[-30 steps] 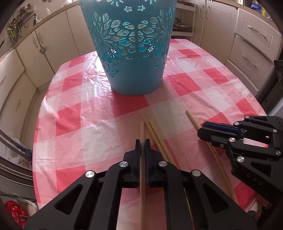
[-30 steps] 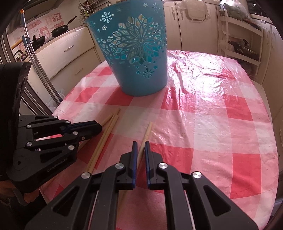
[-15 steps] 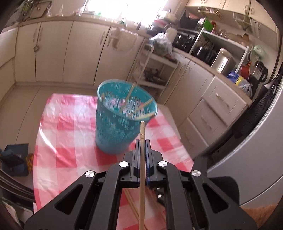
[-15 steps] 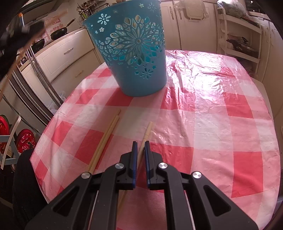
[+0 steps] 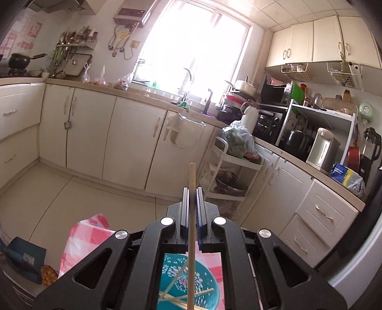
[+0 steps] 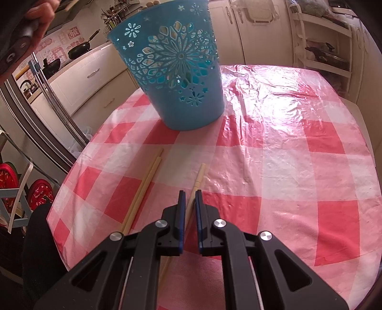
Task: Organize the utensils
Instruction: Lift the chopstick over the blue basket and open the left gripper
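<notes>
My left gripper (image 5: pixel 192 190) is shut on a wooden chopstick (image 5: pixel 191 176) and is held high over the table. The stick runs straight along the jaws, and its tip pokes out past them. Below it, seen between the gripper's arms, is the turquoise cut-out basket (image 5: pixel 205 281) with several chopsticks (image 5: pixel 181 295) lying inside. In the right wrist view the basket (image 6: pixel 176 78) stands at the far side of the red-checked tablecloth (image 6: pixel 286 155). My right gripper (image 6: pixel 189 193) hovers low, shut to a narrow gap, over a single chopstick (image 6: pixel 200 174) lying on the cloth. A pair of chopsticks (image 6: pixel 148 181) lies to its left.
A person's hand (image 6: pixel 40 16) grips the left tool at the top left of the right wrist view. A dark-clothed leg (image 6: pixel 40 238) is at the table's near left edge. Cream cabinets (image 5: pixel 133 143) and a white trolley (image 5: pixel 229 171) ring the table.
My left gripper has lifted the chopstick from the cloth and risen above the basket, tilting up towards the window. It has left the right wrist view. My right gripper has not moved.
</notes>
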The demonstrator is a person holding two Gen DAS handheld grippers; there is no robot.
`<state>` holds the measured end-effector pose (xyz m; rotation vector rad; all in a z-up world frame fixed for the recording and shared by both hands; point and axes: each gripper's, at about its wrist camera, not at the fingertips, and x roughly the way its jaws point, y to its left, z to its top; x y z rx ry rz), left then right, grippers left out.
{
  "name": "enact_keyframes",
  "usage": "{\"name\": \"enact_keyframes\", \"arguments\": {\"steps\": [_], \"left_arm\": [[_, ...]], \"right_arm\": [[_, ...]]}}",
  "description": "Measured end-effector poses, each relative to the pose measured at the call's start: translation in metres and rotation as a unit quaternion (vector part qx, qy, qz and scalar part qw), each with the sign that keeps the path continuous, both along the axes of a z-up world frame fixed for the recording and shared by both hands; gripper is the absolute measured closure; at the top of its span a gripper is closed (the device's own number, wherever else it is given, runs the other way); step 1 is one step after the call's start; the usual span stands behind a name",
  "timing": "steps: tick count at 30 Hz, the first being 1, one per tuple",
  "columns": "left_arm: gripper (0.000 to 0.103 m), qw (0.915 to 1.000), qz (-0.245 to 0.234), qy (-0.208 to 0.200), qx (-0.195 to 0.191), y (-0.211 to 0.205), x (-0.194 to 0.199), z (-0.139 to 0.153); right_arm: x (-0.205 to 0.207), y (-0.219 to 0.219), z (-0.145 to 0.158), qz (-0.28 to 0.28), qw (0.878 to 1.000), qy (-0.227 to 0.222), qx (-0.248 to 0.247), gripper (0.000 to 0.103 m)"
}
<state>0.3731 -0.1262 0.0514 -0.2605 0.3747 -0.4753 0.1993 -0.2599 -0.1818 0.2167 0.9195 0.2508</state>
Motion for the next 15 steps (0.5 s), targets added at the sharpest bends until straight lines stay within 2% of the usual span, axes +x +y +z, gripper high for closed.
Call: {"name": "enact_keyframes", "arguments": {"steps": [9,15], "left_arm": [[0.098,0.9993,0.034,-0.001,0.016,-0.021,0.032,-0.032],[0.098,0.9987,0.026,0.017,0.041,-0.025,0.029,-0.058]], "right_arm": [[0.001,-0.003,0.000,0.001,1.000,0.002,0.008,0.094],[0.000,-0.003,0.000,0.001,1.000,0.002,0.008,0.094]]}}
